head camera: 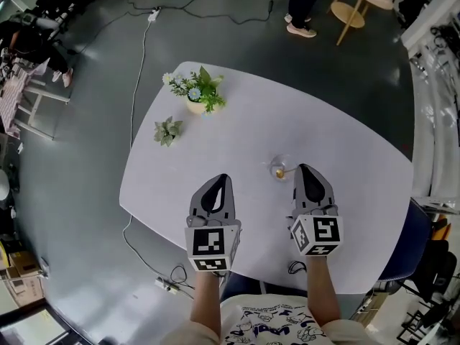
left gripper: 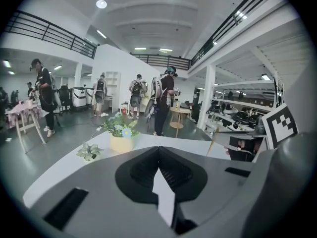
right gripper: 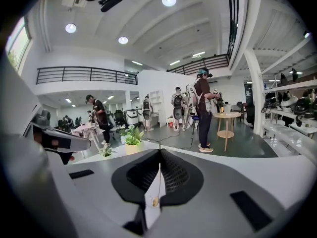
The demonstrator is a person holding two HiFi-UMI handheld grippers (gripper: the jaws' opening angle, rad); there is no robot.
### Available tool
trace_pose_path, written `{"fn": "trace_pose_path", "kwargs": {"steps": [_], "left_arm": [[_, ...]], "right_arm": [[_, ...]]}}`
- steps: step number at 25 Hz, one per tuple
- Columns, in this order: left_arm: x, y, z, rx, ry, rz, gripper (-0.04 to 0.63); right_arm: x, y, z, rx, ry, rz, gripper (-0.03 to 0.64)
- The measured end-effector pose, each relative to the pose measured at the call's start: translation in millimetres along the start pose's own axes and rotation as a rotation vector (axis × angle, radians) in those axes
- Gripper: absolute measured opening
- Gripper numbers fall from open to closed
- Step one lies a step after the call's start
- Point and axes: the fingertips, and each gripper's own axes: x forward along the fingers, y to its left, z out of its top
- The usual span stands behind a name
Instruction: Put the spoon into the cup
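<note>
Spoon (head camera: 282,171) in right claw (head camera: 301,168), forearm (head camera: 321,286) forward

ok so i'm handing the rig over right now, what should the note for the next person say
The left gripper is shut and empty, over the table.
The right gripper looks shut on the spoon handle.
The cup stands upright just left of its tip, with the spoon's bowl inside the cup's outline.
Done: spoon brought to cup.
Left: lower it in, open, back off.
</note>
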Motion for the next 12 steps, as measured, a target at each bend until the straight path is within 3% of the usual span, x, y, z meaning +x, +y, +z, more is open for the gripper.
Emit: {"fn": "trace_pose_path", "kwargs": {"steps": [12], "left_arm": [[23.6,6.6,-13.7,-0.007,0.047,-0.013,0.014]], "right_arm": [[23.4,-9.3,-34.9,0.066,0.071,-0.005,0.023]]}}
